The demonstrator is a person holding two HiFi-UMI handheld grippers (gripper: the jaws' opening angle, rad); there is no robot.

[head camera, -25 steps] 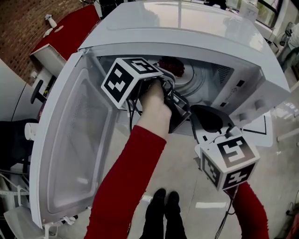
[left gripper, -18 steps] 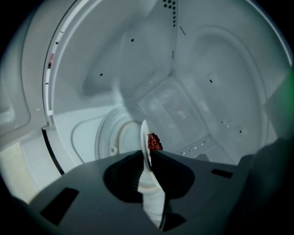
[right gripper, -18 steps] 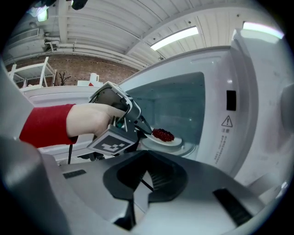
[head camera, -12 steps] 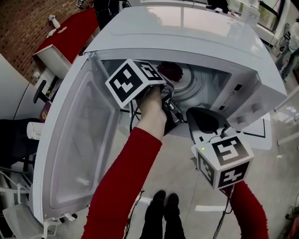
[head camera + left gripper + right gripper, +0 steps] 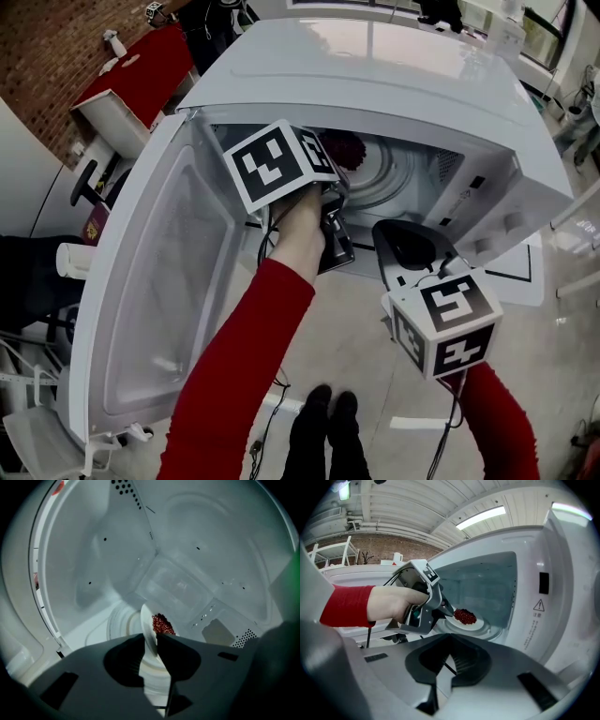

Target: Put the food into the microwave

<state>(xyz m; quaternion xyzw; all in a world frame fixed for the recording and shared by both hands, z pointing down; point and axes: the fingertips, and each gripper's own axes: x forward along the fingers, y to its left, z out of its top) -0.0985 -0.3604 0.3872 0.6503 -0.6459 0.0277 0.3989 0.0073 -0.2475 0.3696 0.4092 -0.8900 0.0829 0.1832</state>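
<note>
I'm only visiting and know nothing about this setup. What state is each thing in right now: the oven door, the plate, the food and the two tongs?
Microwave door: wide open.
Plate: inside the microwave, on the turntable.
Red food: heaped on the plate.
Left tongs: inside the microwave, jaws apart and just been opening, plate rim between them.
Right tongs: outside the microwave, jaws together, holding nothing.
</note>
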